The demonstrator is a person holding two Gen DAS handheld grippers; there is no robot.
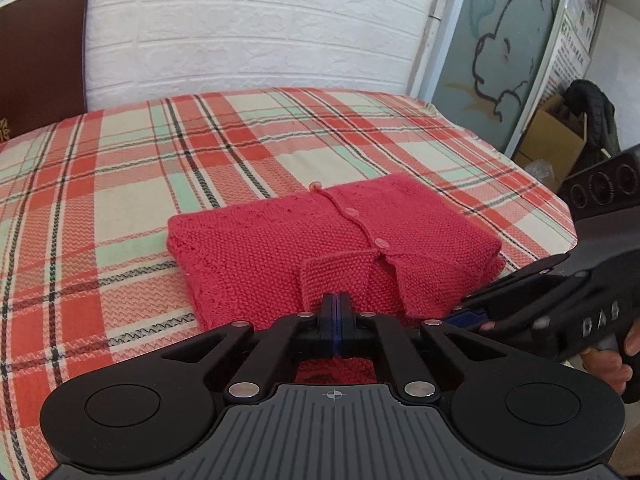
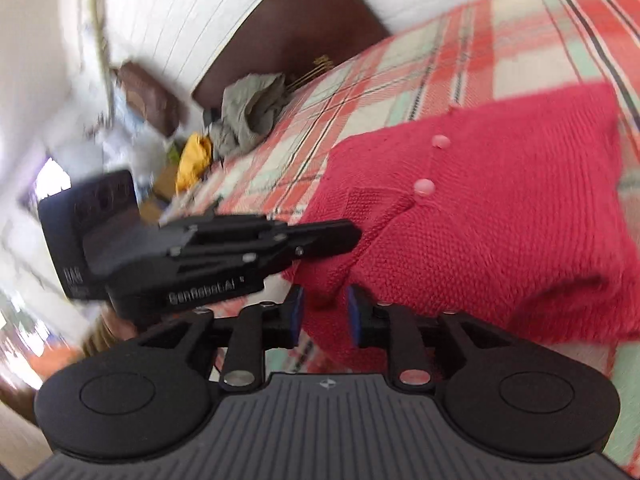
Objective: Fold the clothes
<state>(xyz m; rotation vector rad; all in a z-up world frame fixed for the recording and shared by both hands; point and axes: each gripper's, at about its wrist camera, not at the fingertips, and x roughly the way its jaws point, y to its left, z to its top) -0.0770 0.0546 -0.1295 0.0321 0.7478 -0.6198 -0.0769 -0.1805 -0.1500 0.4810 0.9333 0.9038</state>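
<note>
Jaws of our left gripper (image 1: pixel 339 312) are pressed together at the near edge of the red knit cardigan (image 1: pixel 320 248), which lies folded on the plaid bedcover (image 1: pixel 120 168); whether they pinch knit, we cannot tell. Right wrist view: our right gripper (image 2: pixel 325 312) stands spread over the cardigan's near hem, probably to take or release it.

You are working in a home bedroom: a plaid bedspread (image 1: pixel 168 168) meets a dark wooden headboard (image 1: pixel 40 60). A cartoon-decorated sliding door (image 1: pixel 500 52) and a cardboard box (image 1: pixel 556 136) stand nearby.
</note>
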